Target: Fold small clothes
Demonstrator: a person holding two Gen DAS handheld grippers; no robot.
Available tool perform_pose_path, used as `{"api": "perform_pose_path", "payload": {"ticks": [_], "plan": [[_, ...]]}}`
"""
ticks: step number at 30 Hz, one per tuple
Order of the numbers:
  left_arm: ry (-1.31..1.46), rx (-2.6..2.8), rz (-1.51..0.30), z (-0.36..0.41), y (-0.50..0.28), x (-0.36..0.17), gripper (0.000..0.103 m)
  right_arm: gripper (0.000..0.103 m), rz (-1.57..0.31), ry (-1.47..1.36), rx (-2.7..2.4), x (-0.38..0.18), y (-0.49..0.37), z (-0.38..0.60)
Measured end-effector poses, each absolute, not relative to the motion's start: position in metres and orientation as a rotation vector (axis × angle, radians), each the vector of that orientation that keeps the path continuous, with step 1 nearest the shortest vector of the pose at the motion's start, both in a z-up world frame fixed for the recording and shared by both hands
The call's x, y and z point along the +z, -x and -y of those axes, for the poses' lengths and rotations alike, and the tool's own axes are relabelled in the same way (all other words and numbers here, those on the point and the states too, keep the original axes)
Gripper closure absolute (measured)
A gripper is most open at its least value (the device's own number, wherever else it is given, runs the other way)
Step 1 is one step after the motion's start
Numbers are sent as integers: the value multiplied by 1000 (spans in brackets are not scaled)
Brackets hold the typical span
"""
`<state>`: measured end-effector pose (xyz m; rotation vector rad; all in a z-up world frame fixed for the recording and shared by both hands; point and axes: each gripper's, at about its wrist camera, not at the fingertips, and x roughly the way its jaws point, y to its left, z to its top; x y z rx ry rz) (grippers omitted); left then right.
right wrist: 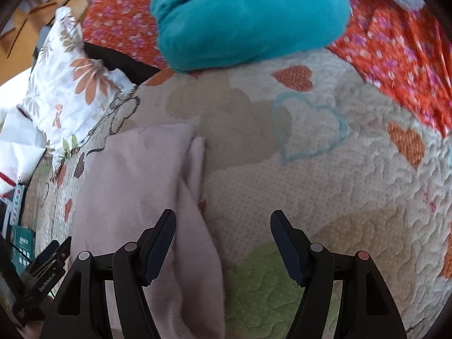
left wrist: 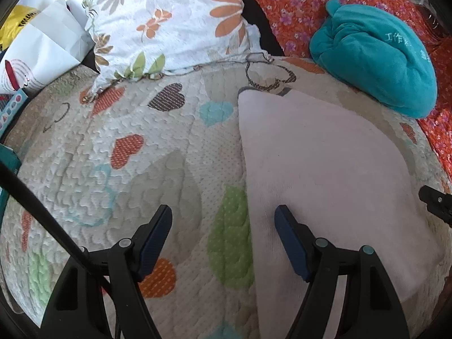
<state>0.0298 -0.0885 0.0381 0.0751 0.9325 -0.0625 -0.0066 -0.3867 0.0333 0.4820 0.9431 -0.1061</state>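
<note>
A pale pink garment (left wrist: 325, 163) lies flat and folded on a heart-patterned quilt (left wrist: 135, 130). In the right wrist view the pink garment (right wrist: 135, 175) lies at the left with a folded edge along its right side. My left gripper (left wrist: 223, 214) is open and empty, straddling the garment's left edge just above it. My right gripper (right wrist: 223, 220) is open and empty, straddling the garment's right edge over the quilt (right wrist: 325, 175). The left gripper's body (right wrist: 45, 276) shows at the lower left of the right wrist view.
A bundled teal fleece (left wrist: 375, 56) lies at the back on an orange floral cover (left wrist: 296, 2). A white floral pillow (left wrist: 169, 19) and a white paper bag (left wrist: 42, 42) sit at the back left. Boxes (left wrist: 11, 107) line the left edge.
</note>
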Motion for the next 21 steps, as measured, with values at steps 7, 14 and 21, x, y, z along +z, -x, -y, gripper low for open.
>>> {"api": "perform_pose_path", "payload": {"ticks": [7, 14, 21], "plan": [[-118, -44, -899, 92, -27, 30, 20, 29, -875, -472, -64, 46, 9, 381], [-93, -115, -912, 77, -10, 28, 20, 29, -774, -616, 302, 61, 9, 361], [-127, -133, -916, 59, 8, 32, 21, 48, -956, -428, 99, 36, -11, 337]]}}
